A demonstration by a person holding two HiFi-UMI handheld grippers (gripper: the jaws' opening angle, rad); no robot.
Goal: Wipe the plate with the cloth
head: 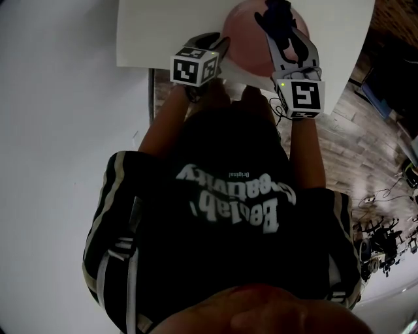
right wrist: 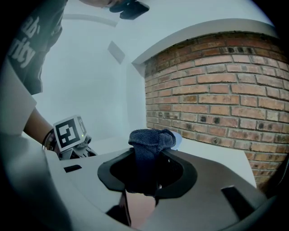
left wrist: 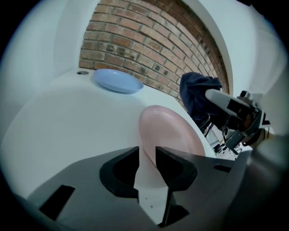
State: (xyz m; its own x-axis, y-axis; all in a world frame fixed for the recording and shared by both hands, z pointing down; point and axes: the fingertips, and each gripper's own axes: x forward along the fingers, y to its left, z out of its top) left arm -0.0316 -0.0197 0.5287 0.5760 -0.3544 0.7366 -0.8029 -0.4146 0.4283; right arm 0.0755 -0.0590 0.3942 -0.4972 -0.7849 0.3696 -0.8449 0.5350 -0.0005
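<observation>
A pink plate (head: 247, 31) lies on the white table (head: 163, 32) near its front edge. My left gripper (head: 223, 45) is at the plate's near-left rim. In the left gripper view that gripper (left wrist: 147, 155) is open, and the rim of the plate (left wrist: 169, 131) runs into the narrow gap between its tips. My right gripper (head: 282, 29) hovers over the plate's right side, shut on a dark blue cloth (head: 279, 14). In the right gripper view the bunched cloth (right wrist: 151, 142) fills the jaws of that gripper (right wrist: 145, 164). The left gripper view also catches the cloth (left wrist: 198, 92).
A light blue plate (left wrist: 117, 81) sits farther back on the table, towards the brick wall (left wrist: 149, 49). The table's right edge (head: 349, 62) drops to a wooden floor (head: 366, 150) with cables and gear. The person's torso fills the lower head view.
</observation>
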